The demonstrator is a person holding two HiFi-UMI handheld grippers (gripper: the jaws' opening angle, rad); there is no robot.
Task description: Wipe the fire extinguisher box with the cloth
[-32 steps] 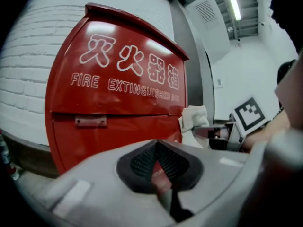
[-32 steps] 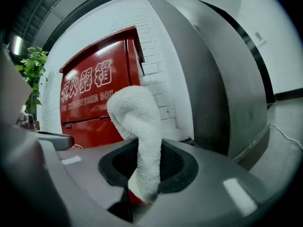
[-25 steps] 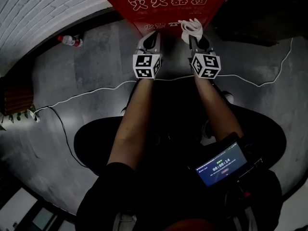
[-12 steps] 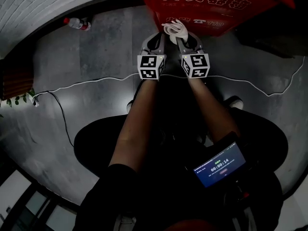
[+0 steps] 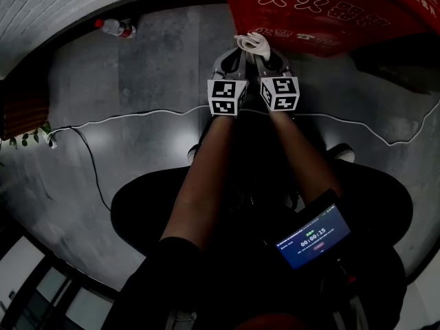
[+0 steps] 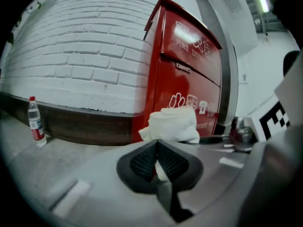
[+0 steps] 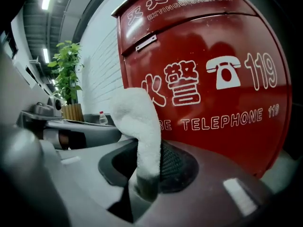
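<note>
Left hand-held gripper (image 5: pixel 238 53) nearer right one (image 5: pixel 263 54), both on cloth (image 5: pixel 252 42), box (image 5: pixel 323 12) closed

A: L claw (image 6: pixel 157 149), state?
B: Jaws were pressed together w/ a bit of cloth (image 6: pixel 171 123) nipped between them. R claw (image 7: pixel 144 162) was clamped on the same cloth.
A: Arms?
B: L forearm (image 5: pixel 206 177) & R forearm (image 5: pixel 300 163) were bare, stretched fwd, converging. Claws sat side by side, tips close together.
</note>
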